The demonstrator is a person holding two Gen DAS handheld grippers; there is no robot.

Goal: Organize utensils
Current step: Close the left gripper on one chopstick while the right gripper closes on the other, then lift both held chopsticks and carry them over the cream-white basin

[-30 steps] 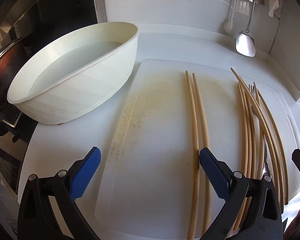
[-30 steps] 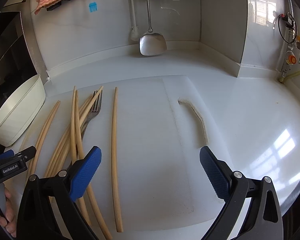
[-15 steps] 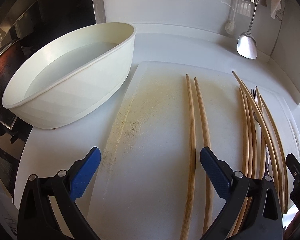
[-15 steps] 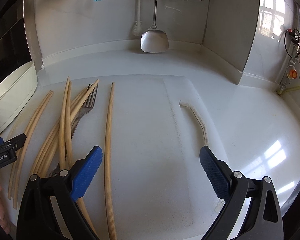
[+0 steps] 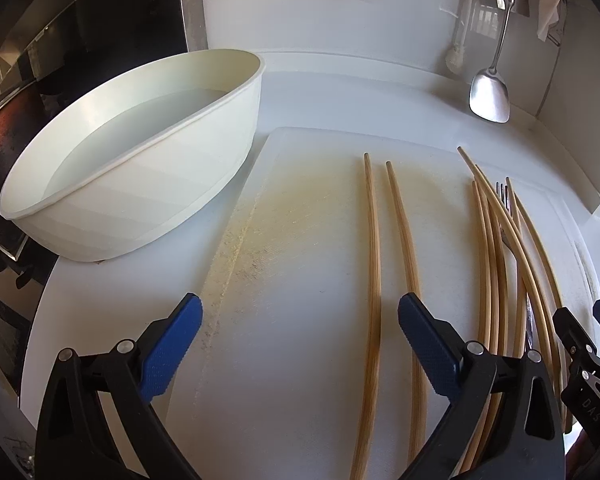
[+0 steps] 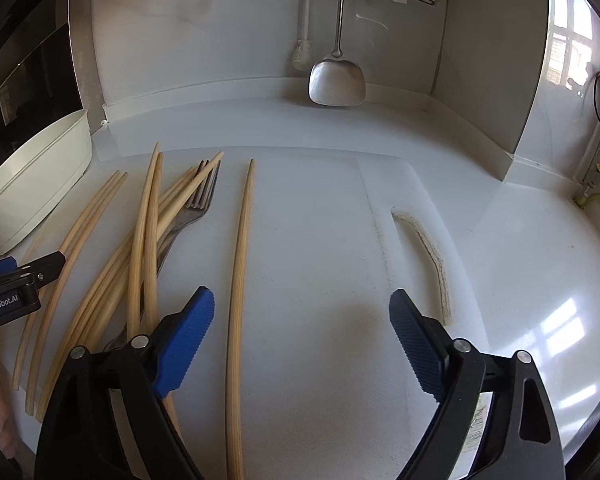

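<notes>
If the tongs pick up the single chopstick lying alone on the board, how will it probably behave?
The chopstick looks thin, wooden and smooth, so it is probably light and stiff. Being slender and apparently round, it may roll or slide on the board when nudged. Gripped near one end, it might pivot between the pads.

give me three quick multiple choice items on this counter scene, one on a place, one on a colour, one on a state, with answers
1. Where does the metal fork lie?
A. among the heap of wooden chopsticks
B. inside the oval cream tub
C. hanging on the wall

2. What colour are the pads of the right hand-held gripper?
A. red
B. blue
C. green

3. What is in the cream tub?
A. forks
B. chopsticks
C. no utensils

Answers: 1 A, the fork's tines poke out from under crossing chopsticks on the white cutting board. 2 B, both pads are blue. 3 C, the left wrist view shows its inside bare.
</notes>
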